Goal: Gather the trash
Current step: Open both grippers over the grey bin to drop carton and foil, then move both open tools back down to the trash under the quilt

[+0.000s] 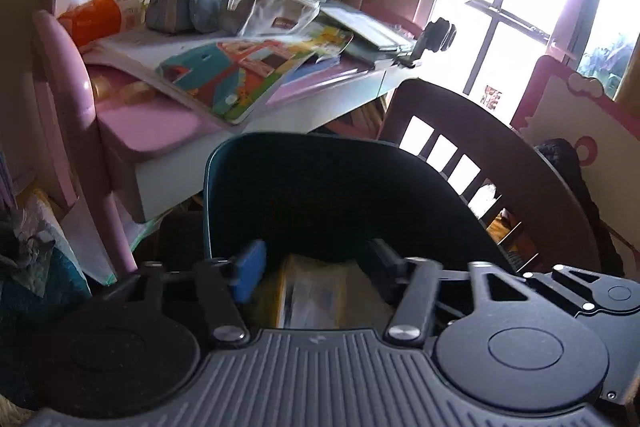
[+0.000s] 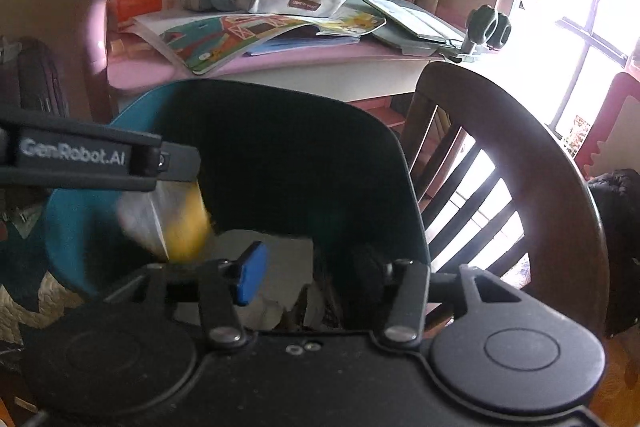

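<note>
Step in hand: dropping trash into the bin (image 2: pixel 280 163). Both grippers hang over its open mouth, pointing down into it.

Left gripper (image 1: pixel 316 267): fingers stand wide, nothing pressed between the pads. Directly below them, inside the bin, lies a yellow-edged packet (image 1: pixel 314 295). In the right wrist view the same packet (image 2: pixel 176 223) shows blurred, just under the left gripper's arm, at the bin's left wall; likely falling or just landed, cannot tell which.

Right gripper (image 2: pixel 310 275): fingers apart at a moderate gap, empty. Beneath them, on the bin floor, crumpled white paper (image 2: pixel 276 279) and some darker scraps, too dim to identify.

Bin sits on the floor in front of the worktop (image 2: pixel 304 57), beside a dark wooden chair (image 2: pixel 520 155). Worktop carries books, pouches and an orange pack; which of these counts as trash is unclear.

Judgement: release stage is complete or nearly so for both hands. Next move calls for lifting both grippers clear of the bin rim without catching it, then scanning worktop and floor for further trash.
</note>
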### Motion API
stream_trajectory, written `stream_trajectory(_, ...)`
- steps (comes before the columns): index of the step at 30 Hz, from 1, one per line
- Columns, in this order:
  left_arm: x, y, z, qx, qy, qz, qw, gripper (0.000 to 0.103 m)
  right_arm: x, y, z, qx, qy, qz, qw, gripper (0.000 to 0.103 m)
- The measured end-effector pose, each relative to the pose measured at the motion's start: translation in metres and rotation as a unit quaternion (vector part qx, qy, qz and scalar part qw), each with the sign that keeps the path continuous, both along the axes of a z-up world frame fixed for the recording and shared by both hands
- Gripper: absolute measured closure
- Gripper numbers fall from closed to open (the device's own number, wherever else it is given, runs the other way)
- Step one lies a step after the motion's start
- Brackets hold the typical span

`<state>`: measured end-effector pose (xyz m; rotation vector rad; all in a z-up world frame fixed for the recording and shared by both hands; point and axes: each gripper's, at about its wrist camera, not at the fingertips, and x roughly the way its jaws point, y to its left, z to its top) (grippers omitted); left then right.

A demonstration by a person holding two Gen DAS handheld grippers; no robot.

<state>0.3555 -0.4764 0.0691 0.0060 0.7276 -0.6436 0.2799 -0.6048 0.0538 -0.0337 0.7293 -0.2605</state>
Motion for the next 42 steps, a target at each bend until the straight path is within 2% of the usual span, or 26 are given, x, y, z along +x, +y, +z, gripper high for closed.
stream_trajectory(2, -0.006, 0.002, 0.006, -0.007, -0.012, 0.0, 0.9999, 0.022, -0.004, 0.001, 0.003, -0.003, -0.002, -0.003, 1.0, 0.049)
stream_trajectory(11, -0.025, 0.028, 0.028, -0.022, -0.006, 0.004, 0.9997, 0.022, -0.032, 0.021, 0.023, -0.011, -0.017, 0.009, 1.0, 0.045)
stream_trajectory(20, -0.052, 0.089, 0.042, -0.026, -0.013, 0.018, 0.9994, 0.022, -0.064, 0.064, 0.047, -0.014, -0.033, 0.041, 0.999, 0.044)
stream_trajectory(33, -0.095, 0.211, 0.061, -0.035, -0.02, 0.054, 0.9977, 0.022, -0.098, 0.174, 0.069, -0.008, -0.049, 0.132, 0.99, 0.044)
stream_trajectory(37, -0.106, 0.256, 0.059, -0.034, -0.02, 0.07, 0.9968, 0.022, -0.102, 0.212, 0.063, 0.001, -0.044, 0.172, 0.984, 0.044)
stream_trajectory(42, -0.118, 0.324, 0.042, -0.029, -0.003, 0.109, 0.9937, 0.021, -0.1, 0.265, 0.043, 0.022, -0.025, 0.23, 0.973, 0.043)
